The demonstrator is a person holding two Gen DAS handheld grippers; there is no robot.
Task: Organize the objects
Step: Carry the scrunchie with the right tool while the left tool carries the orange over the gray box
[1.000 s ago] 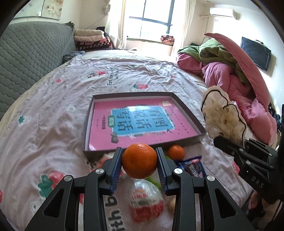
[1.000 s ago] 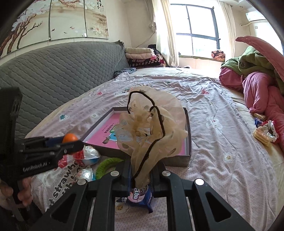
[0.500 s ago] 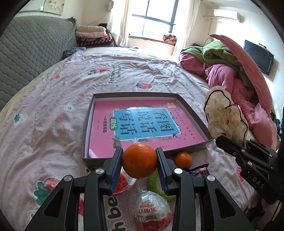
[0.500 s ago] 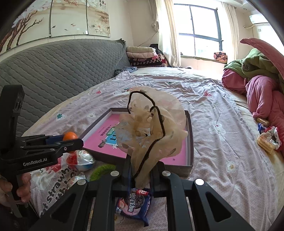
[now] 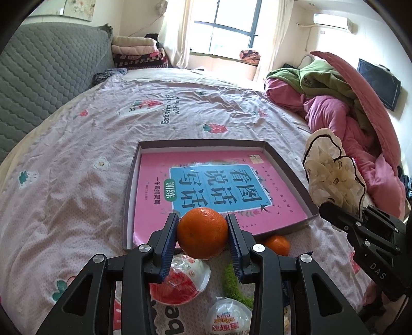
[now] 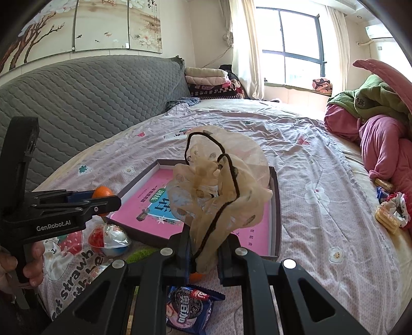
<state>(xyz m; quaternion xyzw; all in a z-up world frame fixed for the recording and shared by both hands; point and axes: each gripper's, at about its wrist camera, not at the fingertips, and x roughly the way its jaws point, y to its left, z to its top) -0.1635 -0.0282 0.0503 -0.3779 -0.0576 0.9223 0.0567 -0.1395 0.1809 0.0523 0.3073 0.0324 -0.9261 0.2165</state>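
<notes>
left gripper [image 5: 202, 238]: clenched on round orange tangerine [image 5: 202, 236], lower centre of frame
right gripper [image 6: 204, 253]: clamped on sheer beige black-trimmed scrunchie [image 6: 219, 190], long axis upright

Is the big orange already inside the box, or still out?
Out. The orange is clamped in the left gripper's jaws, at the box's near edge.

Grey quilted headboard [image 6: 85, 95], window [image 5: 229, 25] w/ curtains, folded blankets [image 5: 139, 51], wall TV [image 5: 378, 82], AC unit [image 5: 331, 22]
</notes>
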